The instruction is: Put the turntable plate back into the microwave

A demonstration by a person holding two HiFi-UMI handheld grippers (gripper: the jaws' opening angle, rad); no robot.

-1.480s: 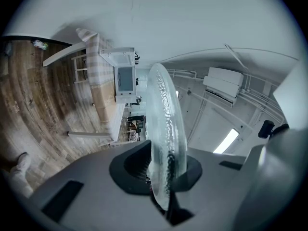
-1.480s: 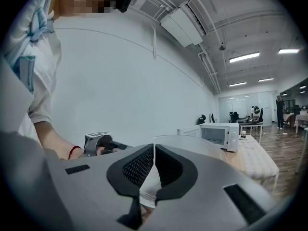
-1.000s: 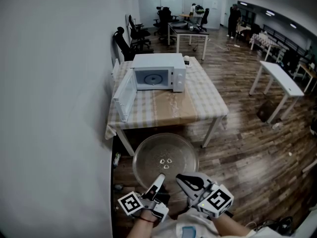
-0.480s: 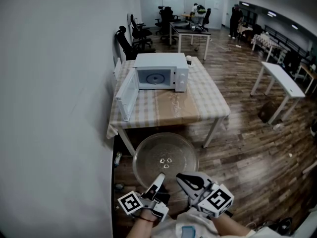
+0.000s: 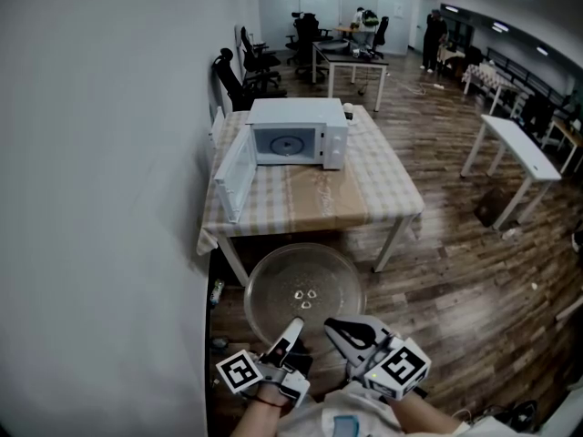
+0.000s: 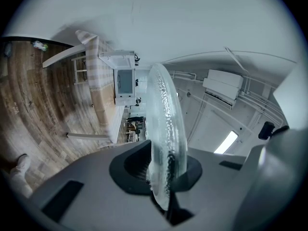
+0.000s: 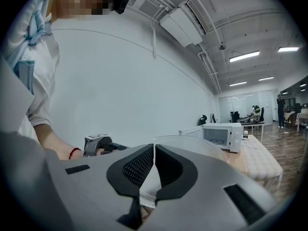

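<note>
In the head view, the microwave and the bench beneath it sit slightly further right in the frame than a second ago.

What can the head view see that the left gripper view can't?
Only the head view: the glass plate's whole round face, the left gripper and right gripper from above, a white side table. Only the left gripper view: the plate's rim pinched between its jaws, an air conditioner up high. Both: the plate, the open microwave, its checked table.
</note>
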